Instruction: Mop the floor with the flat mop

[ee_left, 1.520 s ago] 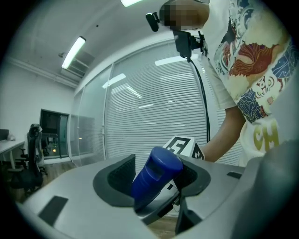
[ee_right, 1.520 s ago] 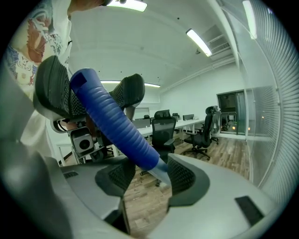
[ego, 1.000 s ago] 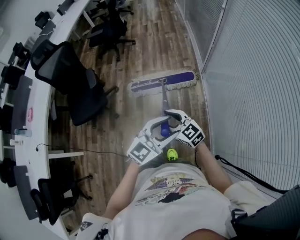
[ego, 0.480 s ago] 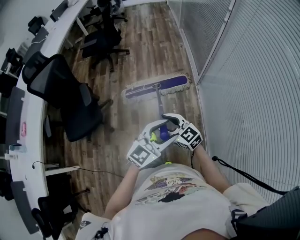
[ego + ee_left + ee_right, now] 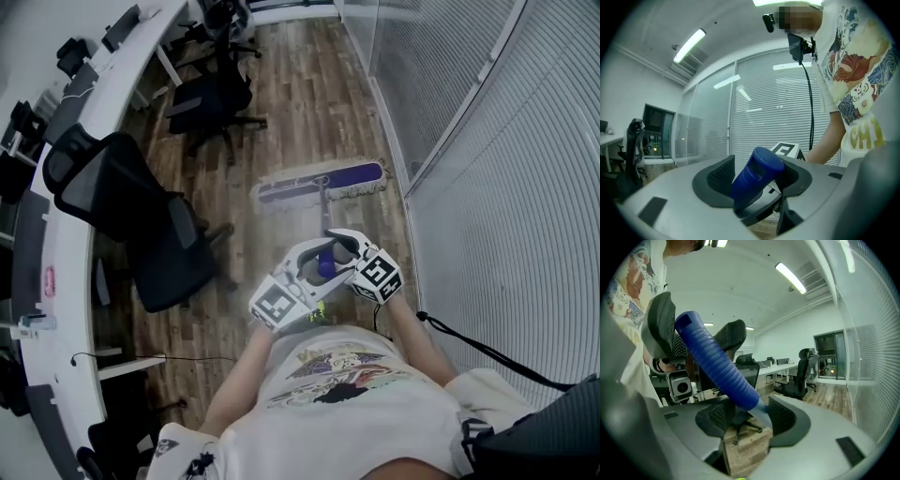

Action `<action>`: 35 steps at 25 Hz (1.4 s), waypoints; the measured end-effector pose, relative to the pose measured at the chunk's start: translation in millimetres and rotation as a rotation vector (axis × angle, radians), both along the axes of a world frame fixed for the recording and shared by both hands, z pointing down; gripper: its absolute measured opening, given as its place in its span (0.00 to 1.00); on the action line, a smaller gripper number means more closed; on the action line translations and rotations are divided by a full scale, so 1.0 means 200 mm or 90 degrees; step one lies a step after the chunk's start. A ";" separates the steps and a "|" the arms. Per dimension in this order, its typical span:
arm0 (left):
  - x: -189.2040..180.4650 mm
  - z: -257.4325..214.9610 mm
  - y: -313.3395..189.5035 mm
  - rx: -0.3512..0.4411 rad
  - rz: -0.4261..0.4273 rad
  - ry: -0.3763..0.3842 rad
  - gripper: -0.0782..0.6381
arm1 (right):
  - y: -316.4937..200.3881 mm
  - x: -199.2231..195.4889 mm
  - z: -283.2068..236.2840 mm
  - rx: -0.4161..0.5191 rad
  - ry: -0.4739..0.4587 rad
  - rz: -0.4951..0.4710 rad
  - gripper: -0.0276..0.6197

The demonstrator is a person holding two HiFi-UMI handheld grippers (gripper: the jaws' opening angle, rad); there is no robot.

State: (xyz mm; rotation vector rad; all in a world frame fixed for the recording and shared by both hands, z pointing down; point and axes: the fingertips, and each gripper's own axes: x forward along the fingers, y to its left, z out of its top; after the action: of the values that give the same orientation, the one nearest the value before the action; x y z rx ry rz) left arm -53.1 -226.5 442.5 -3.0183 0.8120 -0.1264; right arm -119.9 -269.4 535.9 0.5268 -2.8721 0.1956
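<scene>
HIDDEN: your hands, tucked behind the grippers | POSE: left gripper (image 5: 314,256) and right gripper (image 5: 339,242) face each other, both clamped on the mop handle (image 5: 325,262) | MOP: flat mop head (image 5: 323,182) lies on floor (image 5: 300,94), just beside glass wall (image 5: 487,169).

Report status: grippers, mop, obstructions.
Left hand-held gripper and right hand-held gripper both clamped on mop handle. Mop head flat on floor near glass wall. Office chair close on left.

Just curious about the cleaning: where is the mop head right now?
In the head view, the mop head lies flat on the wooden floor at upper centre, its right end near the slatted wall, with a black office chair to its lower left.
</scene>
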 end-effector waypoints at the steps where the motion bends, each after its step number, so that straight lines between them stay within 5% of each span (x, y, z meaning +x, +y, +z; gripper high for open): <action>1: -0.04 0.01 -0.05 0.001 -0.001 0.003 0.41 | -0.05 -0.04 0.01 0.002 0.000 0.003 0.36; 6: -0.22 0.08 -0.32 0.001 -0.004 -0.001 0.41 | -0.33 -0.21 0.08 0.008 0.020 0.003 0.36; 24: -0.36 0.08 -1.24 -0.021 -0.042 0.011 0.42 | -1.22 -0.34 0.06 0.006 0.029 -0.043 0.37; 35: -0.39 0.14 -1.23 -0.048 -0.057 -0.017 0.42 | -1.22 -0.38 0.12 0.008 0.086 -0.083 0.37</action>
State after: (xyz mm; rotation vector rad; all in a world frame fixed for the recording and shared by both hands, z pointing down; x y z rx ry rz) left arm -131.8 -472.3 469.8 -3.0435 0.9606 -0.2017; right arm -195.6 -512.6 560.2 0.3403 -2.7647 0.1167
